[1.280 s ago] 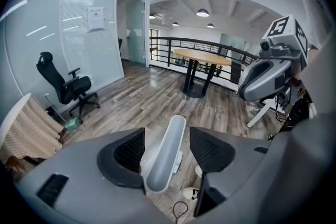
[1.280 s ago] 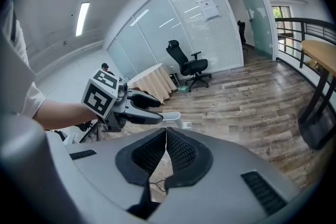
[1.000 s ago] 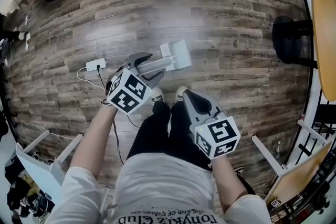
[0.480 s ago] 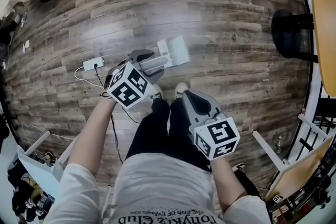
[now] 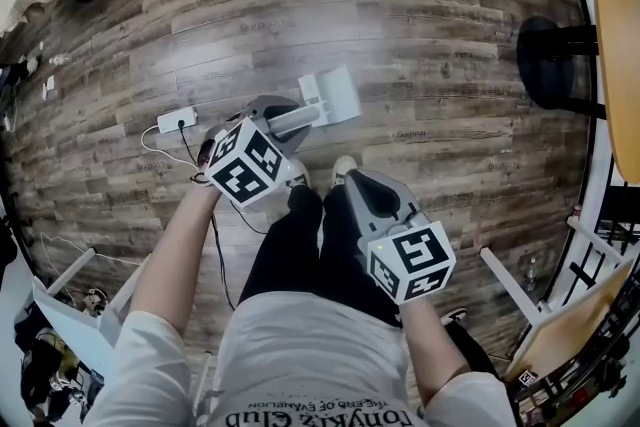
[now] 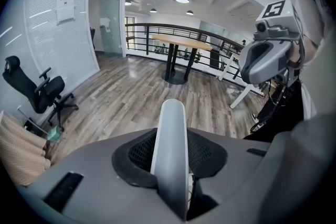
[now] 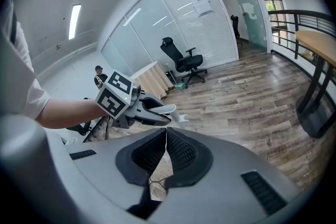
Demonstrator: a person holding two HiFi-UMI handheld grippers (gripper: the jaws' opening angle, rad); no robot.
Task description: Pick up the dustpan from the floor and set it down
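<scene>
Floor (image 5: 420, 35): brown wood planks, dustpan (image 5: 335, 97) on it.
Left gripper (image 5: 285, 118): jaws just closing, clamped on its handle (image 6: 169, 149).
Right gripper (image 5: 352, 179): jaws together, empty.

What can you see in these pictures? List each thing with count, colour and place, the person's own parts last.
floor: one, brown wood planks, under everything
dustpan: one, white, on the floor ahead of the shoes
power strip: one, white, on the floor left of the dustpan
round table: one, wooden top on black base, head view's right edge
office chair: one, black, by the glass wall
shoes: two, white, near the dustpan's handle
left gripper: one, grey, jaws just been closing, now gripping the handle
right gripper: one, grey, shut and empty, above the right leg
</scene>
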